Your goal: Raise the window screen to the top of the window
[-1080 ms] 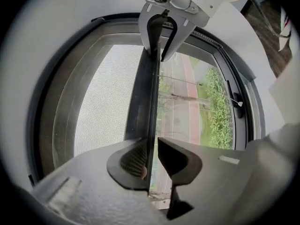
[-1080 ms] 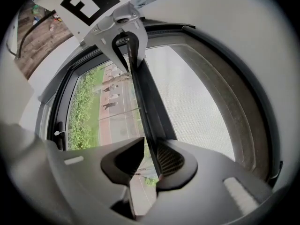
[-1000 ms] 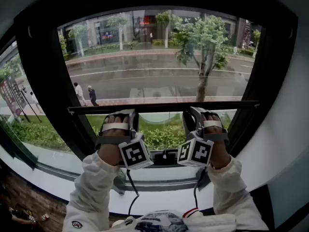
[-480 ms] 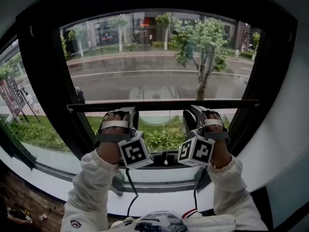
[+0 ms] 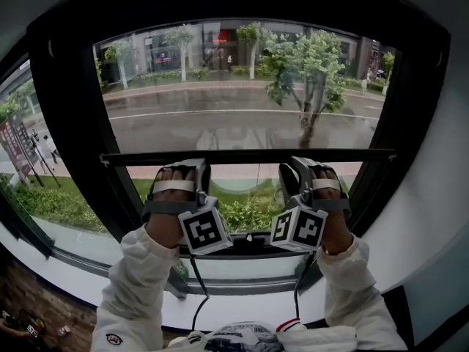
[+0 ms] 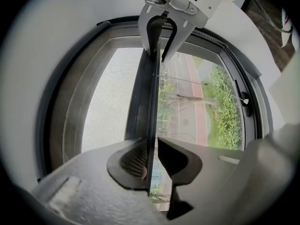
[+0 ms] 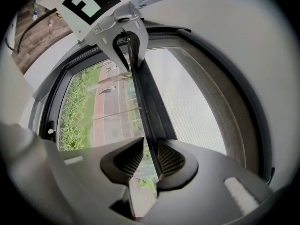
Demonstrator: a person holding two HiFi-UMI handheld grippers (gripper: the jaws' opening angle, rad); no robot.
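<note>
Left gripper [image 5: 196, 169] and right gripper [image 5: 294, 167], in the head view, each close on the bottom bar [image 5: 249, 155] of the window screen [image 5: 242, 86]. The left one is on the bar's left half and the right one on its right half, and both point level at the glass. The bar lies across the window frame [image 5: 69, 123] somewhat below mid-height, its ends at the frame's two side rails. Screen mesh is above it and open view below, so most of the travel to the frame's top edge is judged to remain.

Left gripper view: the left gripper [image 6: 151, 159] has the bottom bar [image 6: 146, 97] between its jaws. The pad on the window screen [image 6: 110, 97] side is against the bar, while a thin strip of daylight shows beside the other pad. That grasp looks light, so a quick upward pull could slide the bar out. The right gripper [image 6: 161, 29] pinches the same bar farther along.

Right gripper view: the right gripper [image 7: 149, 161] clasps the bottom bar [image 7: 147, 102] closely, with pads at both faces.

Likely risks: if one hand climbs faster than the other, the bar would tilt and jam in the side rails; a slipped grasp could let the screen run back; twisting might bend the thin bar
</note>
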